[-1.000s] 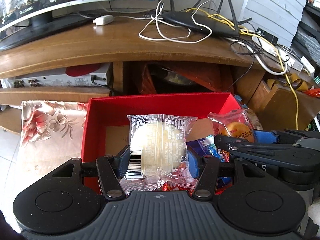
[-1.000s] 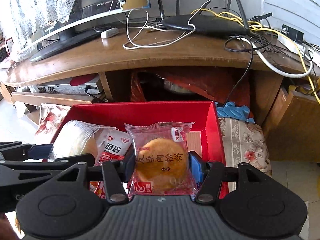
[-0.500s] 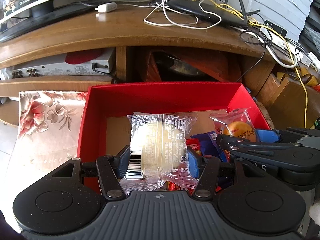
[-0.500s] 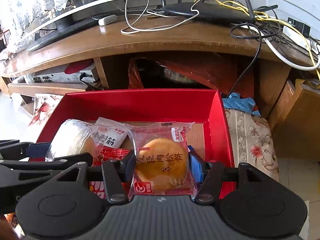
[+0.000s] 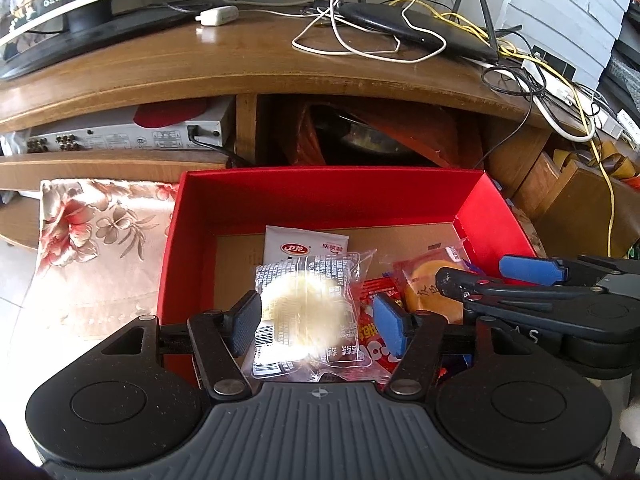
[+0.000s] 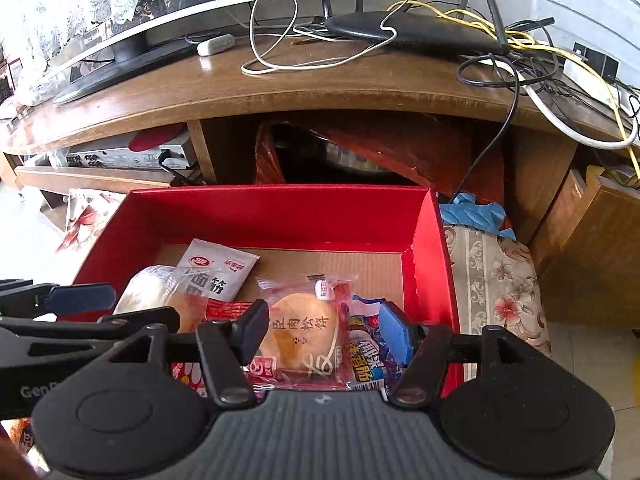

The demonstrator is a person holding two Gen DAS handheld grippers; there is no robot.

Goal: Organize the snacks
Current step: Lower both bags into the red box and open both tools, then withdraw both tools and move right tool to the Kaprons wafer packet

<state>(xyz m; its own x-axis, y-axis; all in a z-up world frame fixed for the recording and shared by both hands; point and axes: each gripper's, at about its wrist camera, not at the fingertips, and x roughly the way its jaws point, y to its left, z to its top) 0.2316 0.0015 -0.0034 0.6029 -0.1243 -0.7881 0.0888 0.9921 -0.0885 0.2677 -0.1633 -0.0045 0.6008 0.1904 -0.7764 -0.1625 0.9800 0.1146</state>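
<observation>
Both tools gape over snacks inside the red box, far half bare.

The pale pastry packet between the left gripper's fingers is smeared by blur; the red wrappers beneath it are largely covered; the blue packet is partly masked by the right gripper's finger; the television ahead is cropped by the frame.

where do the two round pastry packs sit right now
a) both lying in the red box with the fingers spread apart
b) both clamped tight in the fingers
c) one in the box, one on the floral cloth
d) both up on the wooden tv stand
a: the pale pastry pack and the golden pastry pack lie among other snacks in the red box, with the left gripper and right gripper spread wider than the packs.
</observation>
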